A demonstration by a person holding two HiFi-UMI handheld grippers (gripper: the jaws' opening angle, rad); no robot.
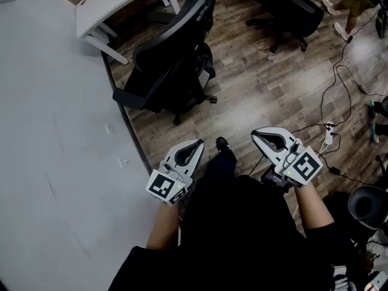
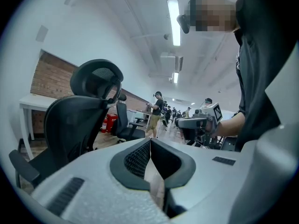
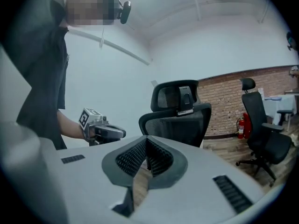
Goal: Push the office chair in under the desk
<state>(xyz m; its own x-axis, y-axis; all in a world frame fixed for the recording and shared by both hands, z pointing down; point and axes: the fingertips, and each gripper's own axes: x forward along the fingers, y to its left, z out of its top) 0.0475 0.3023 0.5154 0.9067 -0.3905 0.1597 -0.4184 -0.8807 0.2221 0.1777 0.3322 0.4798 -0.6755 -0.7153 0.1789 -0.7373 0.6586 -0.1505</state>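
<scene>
A black mesh office chair (image 1: 173,65) with a headrest stands on the wood floor, its back toward me and its seat facing a white desk (image 1: 115,5) at the top left. It also fills the left of the left gripper view (image 2: 79,120) and the middle of the right gripper view (image 3: 180,115). My left gripper (image 1: 197,145) is shut and empty, held a good way short of the chair's back. My right gripper (image 1: 259,134) is shut and empty too, level with the left and further right.
A grey wall (image 1: 54,150) runs down the left side. A second black chair (image 1: 291,11) stands at the top right, and a person (image 1: 354,2) is near it. Cables and a power strip (image 1: 329,133) lie on the floor at right. Another chair's seat (image 1: 370,205) shows at the lower right.
</scene>
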